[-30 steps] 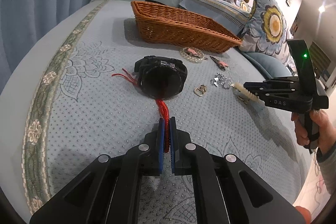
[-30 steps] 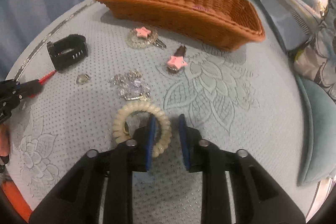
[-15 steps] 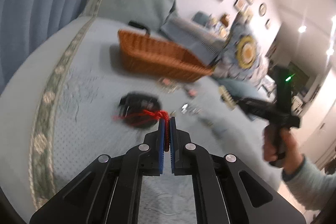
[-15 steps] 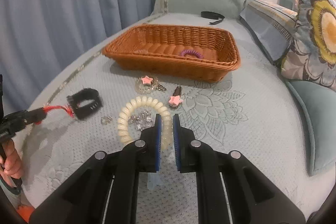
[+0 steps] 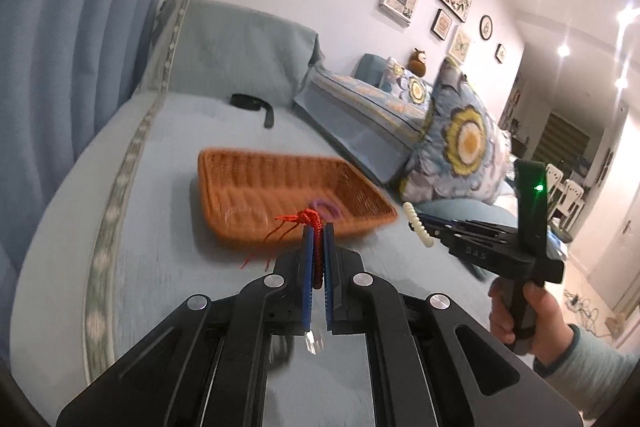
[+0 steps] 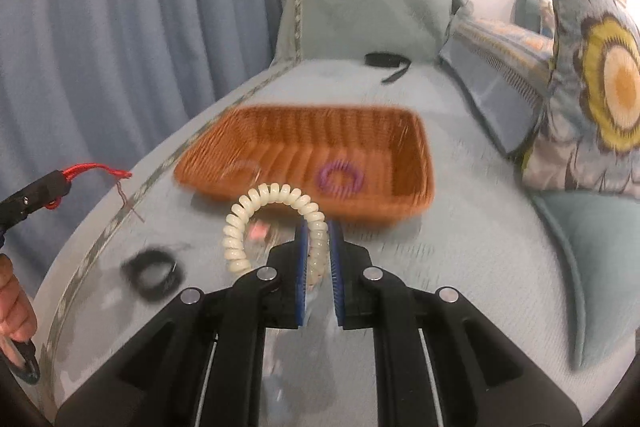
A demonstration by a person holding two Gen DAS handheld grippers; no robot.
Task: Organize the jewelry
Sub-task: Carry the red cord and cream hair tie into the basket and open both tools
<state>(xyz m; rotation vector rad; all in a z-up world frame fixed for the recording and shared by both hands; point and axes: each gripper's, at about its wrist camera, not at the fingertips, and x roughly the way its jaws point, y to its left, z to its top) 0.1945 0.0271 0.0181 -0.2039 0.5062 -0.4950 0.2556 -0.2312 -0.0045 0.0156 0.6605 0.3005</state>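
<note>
The brown woven wicker basket [image 6: 304, 155] rests on the pale blue quilted bed cover [image 6: 460, 247], with a purple coil hair tie [image 6: 340, 178] inside it. A black strap [image 6: 386, 61] lies behind the basket, near the headboard cushion. A black wristband [image 6: 154, 271] lies before the basket, toward its left. Flowered pillows [image 6: 600, 99] stand along the right.

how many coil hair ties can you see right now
2. A cream coil hair tie is clamped in the right gripper above the bed; a purple coil hair tie lies inside the wicker basket. Blur below may hide others.
</note>
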